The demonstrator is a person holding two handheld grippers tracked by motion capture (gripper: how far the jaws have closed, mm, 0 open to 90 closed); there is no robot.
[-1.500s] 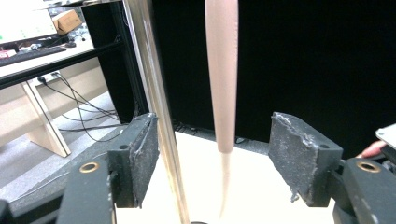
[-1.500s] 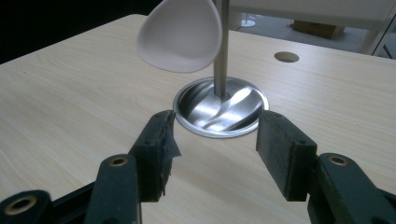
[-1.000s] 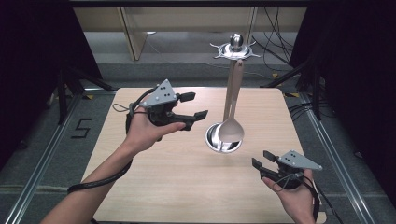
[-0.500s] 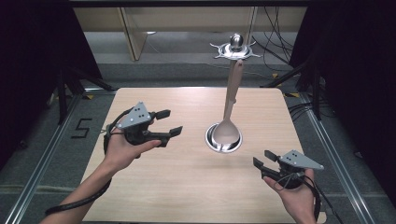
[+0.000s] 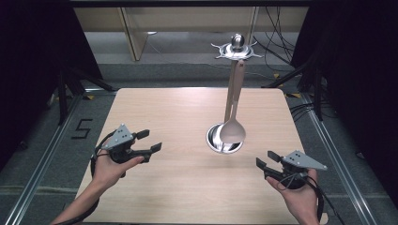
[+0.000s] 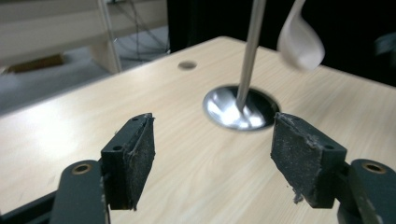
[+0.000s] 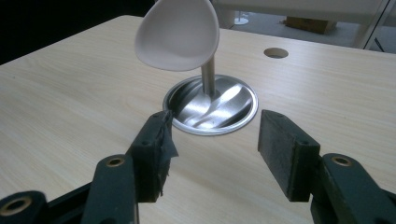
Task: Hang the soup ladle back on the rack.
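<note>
Spoon (image 5: 232, 130) hanging bowl-down from hook rack (image 5: 237, 48) atop a steel stand, bowl just above the stand's round base (image 5: 225, 139), seen from the high view. Left gripper (image 5: 149, 141) well to the left of that base, jaws apart, holding nothing. Right gripper (image 5: 266, 161) near the base on its right and toward the person, jaws likewise parted and empty. Table (image 5: 164, 108) otherwise bare around the base.

From the left gripper view: pads (image 6: 140, 154) spread wide, base (image 6: 240, 108) and pole (image 6: 250, 51) framed between them, spoon bowl (image 6: 300, 39) up and right of the pole. Best approach probably level, aimed above the base at the handle rather than the bowl.

From the right gripper view: pads (image 7: 154, 149) open, base (image 7: 212, 105) just beyond them, spoon bowl (image 7: 178, 33) hanging over its near edge. Likely next: rise toward the handle, close gently, then lift up off the hook before drawing away, so as not to tip the stand.
</note>
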